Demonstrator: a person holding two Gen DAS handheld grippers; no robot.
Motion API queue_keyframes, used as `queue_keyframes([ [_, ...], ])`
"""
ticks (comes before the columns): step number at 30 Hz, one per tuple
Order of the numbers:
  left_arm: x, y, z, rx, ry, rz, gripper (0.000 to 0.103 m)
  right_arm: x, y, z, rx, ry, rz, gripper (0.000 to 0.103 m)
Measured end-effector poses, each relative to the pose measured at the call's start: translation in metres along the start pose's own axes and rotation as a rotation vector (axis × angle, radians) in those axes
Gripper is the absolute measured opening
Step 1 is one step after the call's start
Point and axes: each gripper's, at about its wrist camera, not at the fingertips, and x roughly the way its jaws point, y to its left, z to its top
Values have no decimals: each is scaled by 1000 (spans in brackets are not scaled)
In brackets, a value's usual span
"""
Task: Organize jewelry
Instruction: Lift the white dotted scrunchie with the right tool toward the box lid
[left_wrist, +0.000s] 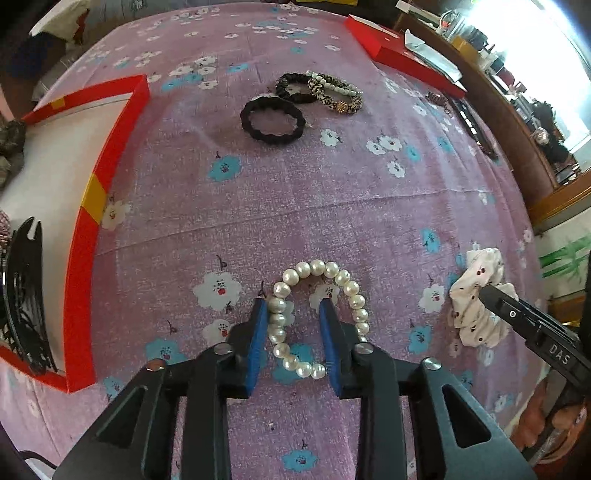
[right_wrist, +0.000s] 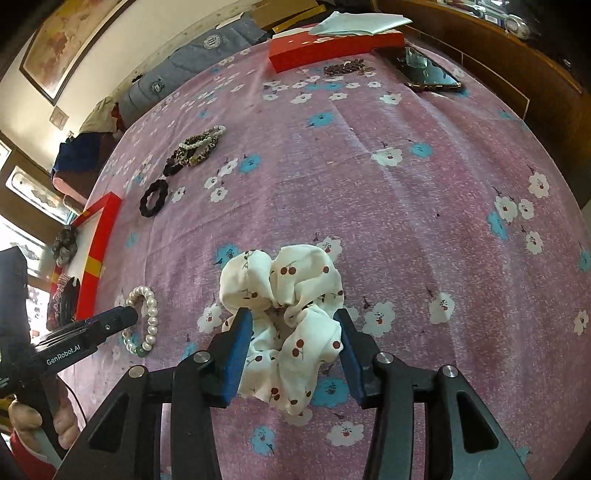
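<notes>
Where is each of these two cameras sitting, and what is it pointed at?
Left wrist: on the left gripper, looking along its open fingers at the pearl bracelet; the right gripper shows too.
Right wrist: on the right gripper, open around the scrunchie; left gripper shows.
Shared: bracelet, scrunchie, red tray.

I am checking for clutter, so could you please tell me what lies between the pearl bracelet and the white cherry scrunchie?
Only bare floral cloth, seen in the right wrist view.
</notes>
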Motion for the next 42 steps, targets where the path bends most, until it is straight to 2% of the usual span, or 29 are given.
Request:
queue_keyframes([
  [1,1,0,0,-5,13,-4,8,1,1,-1,-6,5,-5,46],
  [2,1,0,0,-17,20,-14,8,2,2,-1,-9,8,-5,33],
  [4,-7,-2,-3,-35,1,-15,8,3,4,-2,-19,15,-3,15],
  [7,-24,-4,-6,-55,-35,-31,8,0,3,-4,-14,12,5,11],
  [13,-64,-25,-8,-29,-112,-41,9,-19,-1,-7,23,-24,41,11],
  [20,-103,-54,-5,23,-220,-39,9,-49,-10,-12,42,-82,35,11],
  [25,-123,-60,-4,24,-268,-68,9,-69,-16,-11,50,-118,25,11],
  [29,-139,-61,-7,38,-315,-41,9,-80,-18,-7,46,-142,31,11],
  [34,-166,-35,-11,-9,-359,9,9,-83,-10,0,39,-163,72,11],
  [37,-186,-5,-12,-75,-374,36,9,-82,2,3,26,-182,115,11],
  [42,-216,53,-19,-197,-414,112,9,-71,29,7,-31,-162,152,11],
])
